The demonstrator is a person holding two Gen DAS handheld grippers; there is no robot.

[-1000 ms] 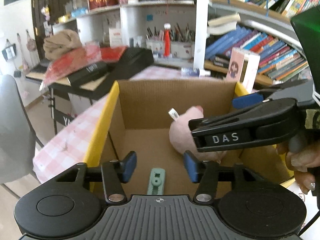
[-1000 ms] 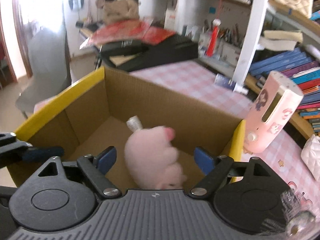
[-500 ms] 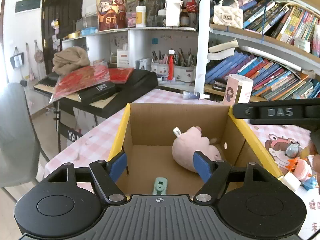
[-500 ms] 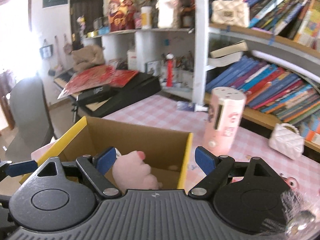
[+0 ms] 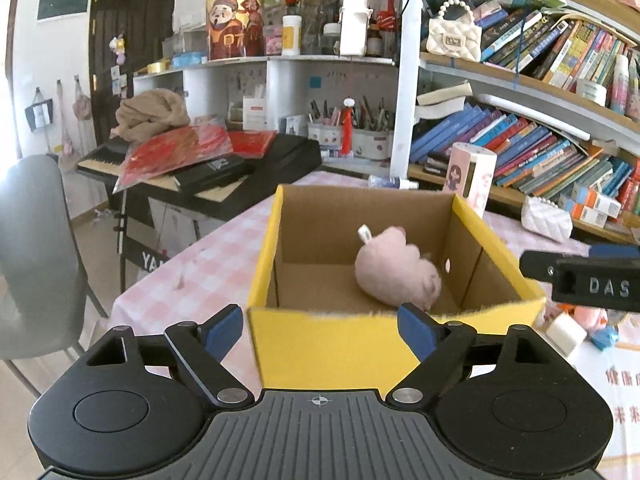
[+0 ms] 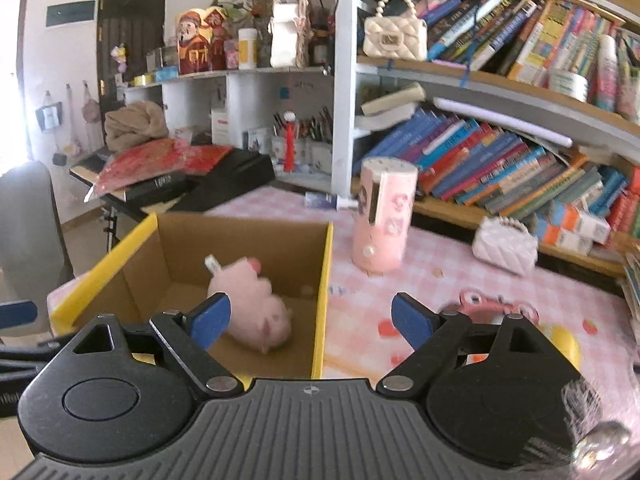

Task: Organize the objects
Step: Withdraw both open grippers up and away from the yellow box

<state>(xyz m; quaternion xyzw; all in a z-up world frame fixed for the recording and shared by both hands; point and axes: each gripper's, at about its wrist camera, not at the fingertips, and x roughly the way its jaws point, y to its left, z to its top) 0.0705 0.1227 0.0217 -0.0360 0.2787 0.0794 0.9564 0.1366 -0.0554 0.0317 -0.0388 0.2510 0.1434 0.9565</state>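
Observation:
A cardboard box [image 5: 266, 256] with yellow outer sides stands on the pink checked table. A pink plush pig [image 5: 396, 276] lies on its floor, toward the right wall. My left gripper [image 5: 320, 330] hangs just in front of the box's near wall, its jaws opening with nothing between them. My right gripper [image 6: 311, 320] is open and holds nothing, above the box's [image 6: 326, 280] right wall. The plush [image 6: 252, 304] shows behind its left fingertip. One finger [image 5: 580, 280] of the right gripper shows to the right of the box.
A pink cylindrical holder [image 6: 382, 220] and a white quilted pouch [image 6: 504, 246] stand behind the box, with small toys [image 5: 568, 332] to its right. A black keyboard [image 5: 224, 176] and a grey chair [image 5: 36, 260] are on the left. Bookshelves line the back.
Both grippers have drawn back out of the box. The left jaws have widened. A small green piece on the box floor is now hidden behind the near wall.

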